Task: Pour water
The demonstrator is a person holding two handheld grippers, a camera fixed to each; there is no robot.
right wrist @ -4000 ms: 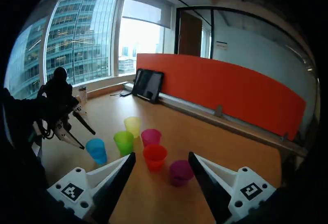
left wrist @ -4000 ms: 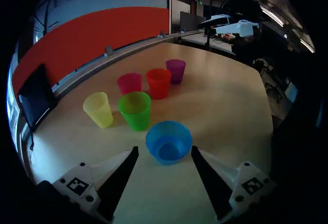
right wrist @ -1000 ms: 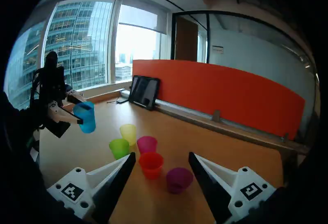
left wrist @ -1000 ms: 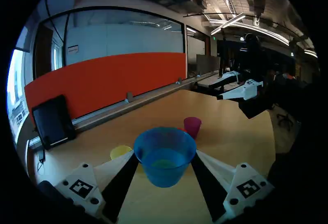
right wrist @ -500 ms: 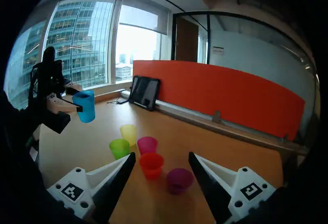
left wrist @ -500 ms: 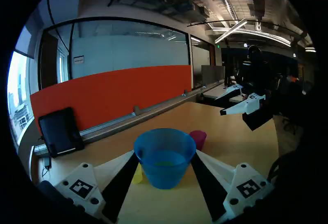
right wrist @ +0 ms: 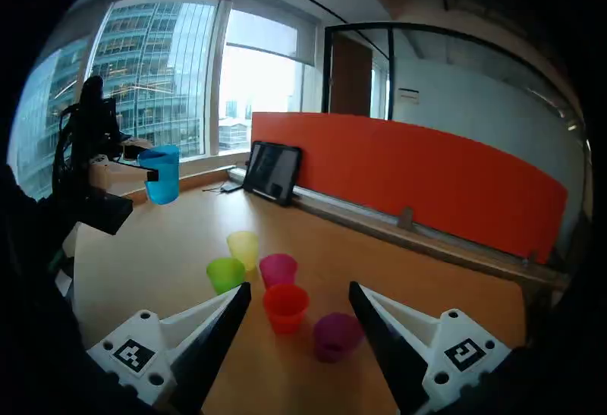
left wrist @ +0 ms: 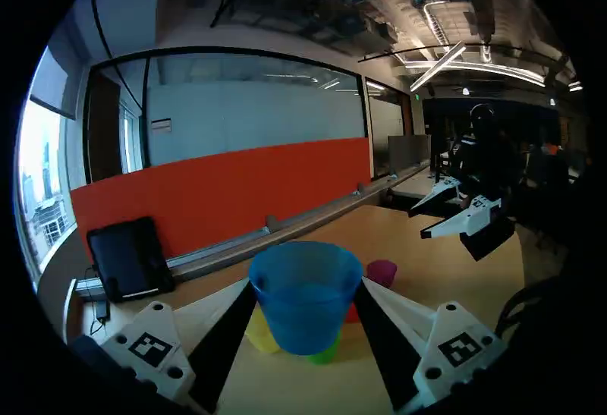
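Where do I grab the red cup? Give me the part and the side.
Take the red cup across its side wall, just under the rim, coming level from the near side. It stands upright and tapers downward. The pink cup behind and the purple cup beside probably leave that side freest.

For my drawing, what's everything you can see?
wooden table: 1, light brown, below cups
orange partition panel: 1, orange, table's far edge
black tablet: 1, black, by the partition
yellow plastic cup: 1, yellow, on table
green plastic cup: 1, green, beside yellow
pink plastic cup: 1, pink, beside yellow
red plastic cup: 1, red, on table
purple plastic cup: 1, purple, beside red
blue plastic cup: 1, blue, held in air
left hand-held gripper: 1, white, gripping blue cup
right hand-held gripper: 1, white, open, empty
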